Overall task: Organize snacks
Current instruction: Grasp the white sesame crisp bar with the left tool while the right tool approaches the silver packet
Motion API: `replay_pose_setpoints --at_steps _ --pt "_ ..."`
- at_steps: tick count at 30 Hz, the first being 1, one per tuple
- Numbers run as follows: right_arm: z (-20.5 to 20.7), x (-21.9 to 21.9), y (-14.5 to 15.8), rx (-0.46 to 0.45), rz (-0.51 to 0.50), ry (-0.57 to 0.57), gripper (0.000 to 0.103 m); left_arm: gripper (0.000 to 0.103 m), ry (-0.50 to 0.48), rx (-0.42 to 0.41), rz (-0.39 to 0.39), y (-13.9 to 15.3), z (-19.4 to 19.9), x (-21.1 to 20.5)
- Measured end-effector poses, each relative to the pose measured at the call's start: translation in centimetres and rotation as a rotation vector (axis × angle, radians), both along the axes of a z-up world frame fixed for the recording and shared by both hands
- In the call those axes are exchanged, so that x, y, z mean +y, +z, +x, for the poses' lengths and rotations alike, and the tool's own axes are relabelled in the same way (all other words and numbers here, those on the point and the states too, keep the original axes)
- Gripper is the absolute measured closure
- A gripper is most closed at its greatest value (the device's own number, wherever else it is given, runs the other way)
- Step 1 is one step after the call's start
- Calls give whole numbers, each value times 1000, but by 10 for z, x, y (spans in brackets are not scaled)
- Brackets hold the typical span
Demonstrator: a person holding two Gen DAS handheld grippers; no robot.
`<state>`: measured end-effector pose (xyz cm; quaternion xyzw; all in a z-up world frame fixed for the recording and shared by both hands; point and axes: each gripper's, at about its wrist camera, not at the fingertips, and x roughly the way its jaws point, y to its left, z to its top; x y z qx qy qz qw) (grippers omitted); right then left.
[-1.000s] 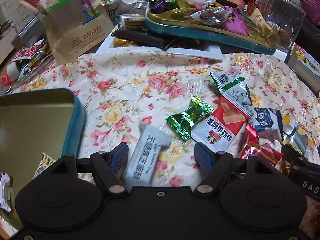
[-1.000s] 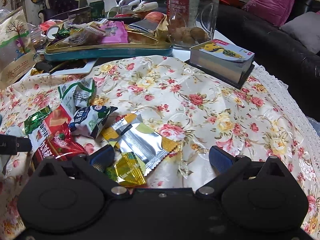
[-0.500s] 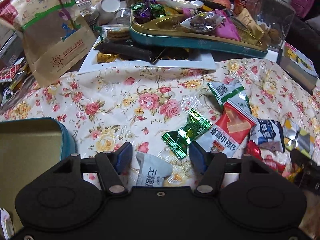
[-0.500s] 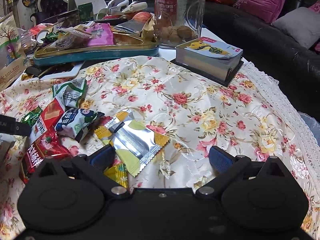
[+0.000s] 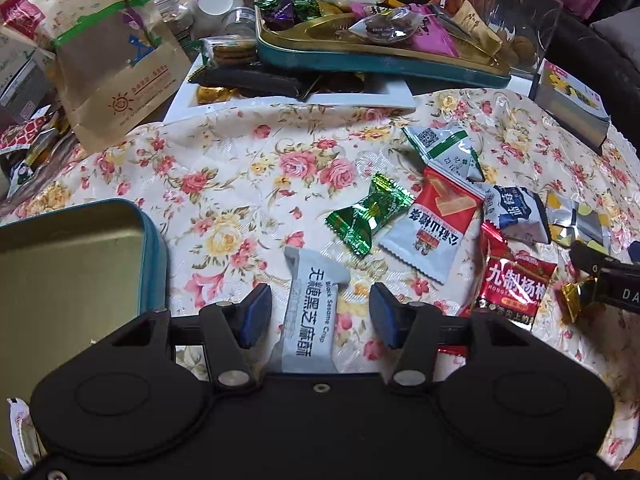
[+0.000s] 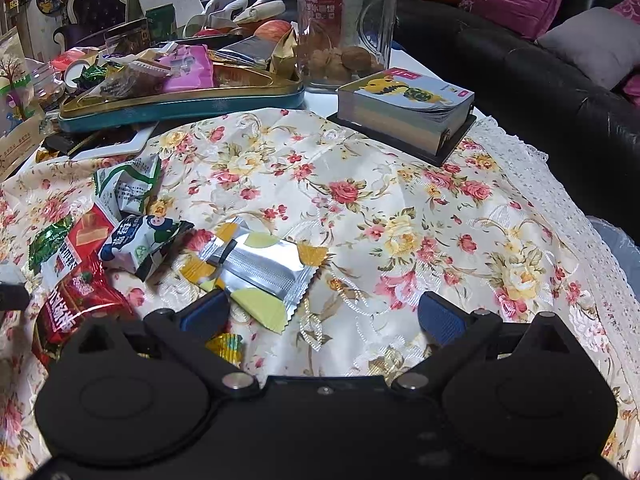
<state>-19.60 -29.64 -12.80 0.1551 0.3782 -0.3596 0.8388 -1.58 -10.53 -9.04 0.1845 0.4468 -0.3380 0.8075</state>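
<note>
My left gripper (image 5: pixel 318 316) is open, its jaws on either side of a grey sesame crisp packet (image 5: pixel 310 312) on the floral cloth. An open teal tin (image 5: pixel 80 280) sits just to its left. A green candy (image 5: pixel 368 212), a red-and-white packet (image 5: pixel 434 224), a blue-and-white packet (image 5: pixel 514 214) and a red packet (image 5: pixel 516 288) lie to the right. My right gripper (image 6: pixel 324 312) is open over the cloth; a silver-and-yellow packet (image 6: pixel 260 268) and a gold candy (image 6: pixel 226 346) lie by its left finger.
A teal tray (image 5: pixel 380 64) heaped with sweets, a paper bag (image 5: pixel 108 52) and a white tray (image 5: pixel 280 100) stand at the back. A glass jar (image 6: pixel 346 24) and a card block (image 6: pixel 404 112) stand far right. A black sofa (image 6: pixel 520 72) lies beyond.
My left gripper has pulled back and opened wider, so more of the grey packet shows between its jaws. My right gripper has shifted slightly right; it stays open.
</note>
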Motion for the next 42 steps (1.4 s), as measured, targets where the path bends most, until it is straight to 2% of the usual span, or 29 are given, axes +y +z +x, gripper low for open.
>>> replay_pose_setpoints --at_steps 4,9,13,18,20,22,24,29,30,32,34,37,39,42 --pt "0 1 0 5 -2 -7 0 54 24 7 -10 2 -2 -5" --pt "2 8 1 14 -46 19 0 55 -15 -28 -11 0 -20 -20" --pt "8 17 1 39 -134 89 0 55 -17 -70 -17 -2 -30 -24" --pt "21 24 2 69 -236 207 0 54 10 -28 -38 -1 -24 -22" --pt "26 24 2 70 -261 265 1 54 -3 -38 -33 -1 -26 -22" --pt "29 21 3 63 -249 298 1 54 -8 -45 -40 -2 -28 -21" --pt "28 14 3 35 -191 295 1 54 -8 -49 -44 -3 -28 -20" --pt "22 -5 0 -24 -1 206 2 54 -6 -37 -39 -2 -27 -21" --pt "21 -5 2 -20 7 205 2 54 -5 -34 -37 -2 -26 -22" --pt "22 1 3 8 14 231 3 53 -1 -30 -33 -2 -26 -23" --pt "23 9 5 25 46 305 3 53 2 -26 -31 -1 -25 -23" --pt "25 30 8 51 47 455 9 52 4 -19 -30 -1 -24 -23" --pt "26 41 10 57 1 538 12 50 1 -18 -29 -1 -24 -23" --pt "30 46 11 86 -127 533 12 50 3 -26 -33 -2 -26 -22"
